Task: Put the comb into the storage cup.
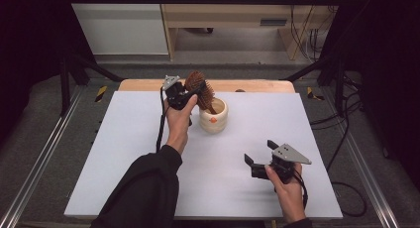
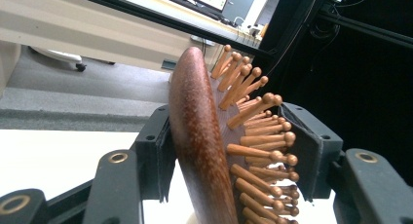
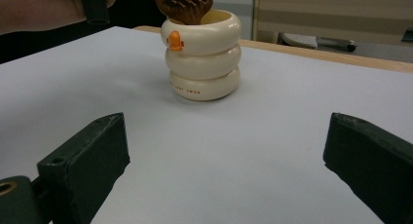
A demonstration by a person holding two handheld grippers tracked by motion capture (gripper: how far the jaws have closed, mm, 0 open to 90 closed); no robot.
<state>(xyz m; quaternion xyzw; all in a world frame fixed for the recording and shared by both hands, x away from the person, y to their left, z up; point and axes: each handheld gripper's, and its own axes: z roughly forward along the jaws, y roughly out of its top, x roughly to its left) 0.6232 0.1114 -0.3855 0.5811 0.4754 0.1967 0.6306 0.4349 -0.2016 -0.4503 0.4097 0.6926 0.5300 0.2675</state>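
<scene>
A dark wooden hairbrush (image 1: pixel 199 85) with peg bristles stands handle-down in a cream ringed cup (image 1: pixel 214 120) bearing an orange mark, at the back middle of the white table (image 1: pixel 124 153). My left gripper (image 1: pixel 196 92) reaches in from the left at the brush head. In the left gripper view the hairbrush (image 2: pixel 195 136) sits between the jaws of the left gripper (image 2: pixel 234 141); one pad lies on its rounded back, the other on the bristle tips. My right gripper (image 1: pixel 258 152) rests low at the front right, open, nothing between its jaws. From the right gripper (image 3: pixel 224 156), the cup (image 3: pixel 203 53) stands ahead.
A wooden strip (image 1: pixel 247 85) edges the table's far side. Metal rails (image 1: pixel 39 158) run along both sides, with cables (image 1: pixel 346 134) on the floor at the right. Shelving (image 1: pixel 223 20) stands beyond the table.
</scene>
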